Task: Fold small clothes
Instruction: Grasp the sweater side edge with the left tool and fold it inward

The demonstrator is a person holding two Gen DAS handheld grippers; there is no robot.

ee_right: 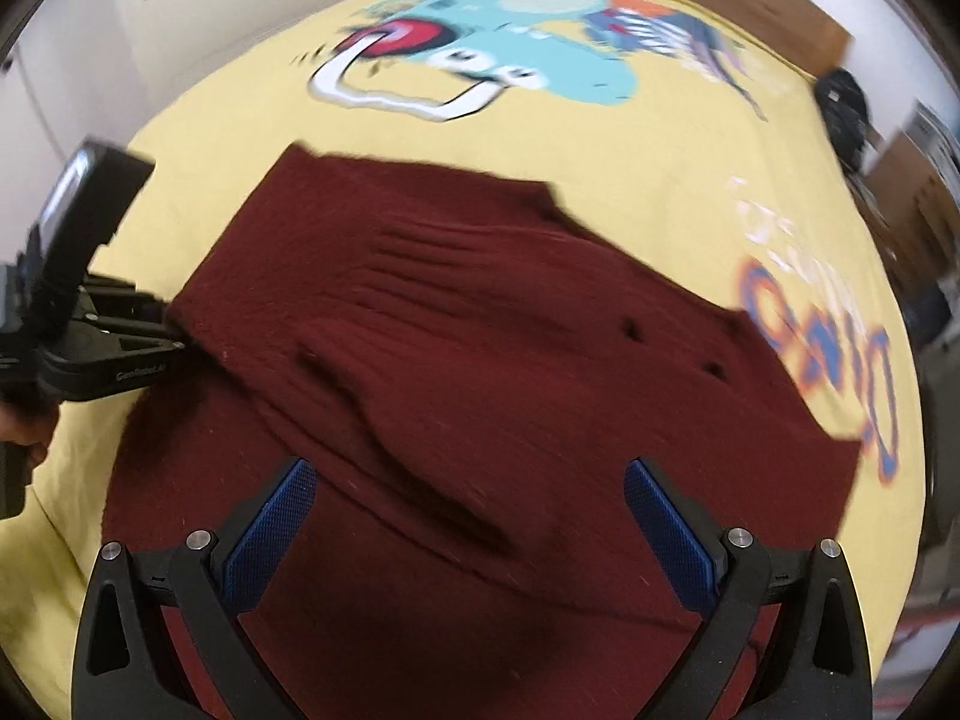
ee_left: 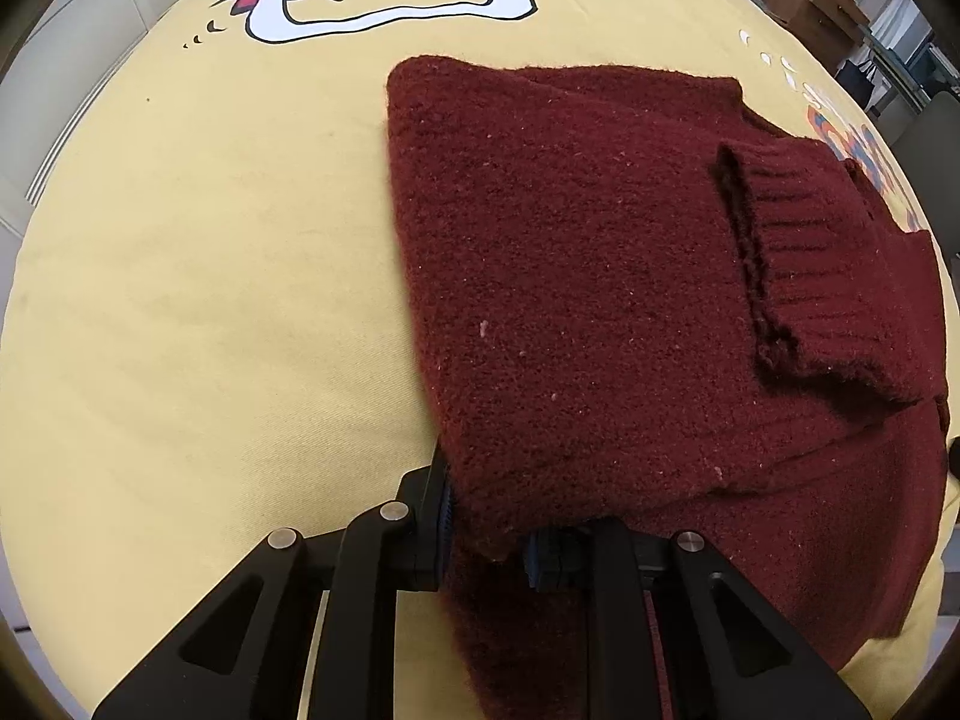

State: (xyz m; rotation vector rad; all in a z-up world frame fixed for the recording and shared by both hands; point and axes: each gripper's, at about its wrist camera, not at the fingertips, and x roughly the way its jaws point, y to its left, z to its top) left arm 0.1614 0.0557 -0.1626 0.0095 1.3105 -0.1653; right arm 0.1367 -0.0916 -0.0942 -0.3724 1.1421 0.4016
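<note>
Maroon sweater [ee_left: 570,276] on probably-cloth-covered table [ee_left: 198,300]

A dark red knitted sweater [ee_left: 570,276] lies partly folded on the yellow printed cloth [ee_left: 198,276] covering the counter, its fuzzy body doubled over so that one layer rests on another. A ribbed cuff [ee_left: 822,276] lies on top at the right side, its opening turned left. The near left corner of the upper layer is lifted off the cloth, pinched, while the far edge lies flat just short of the cartoon print.
</note>
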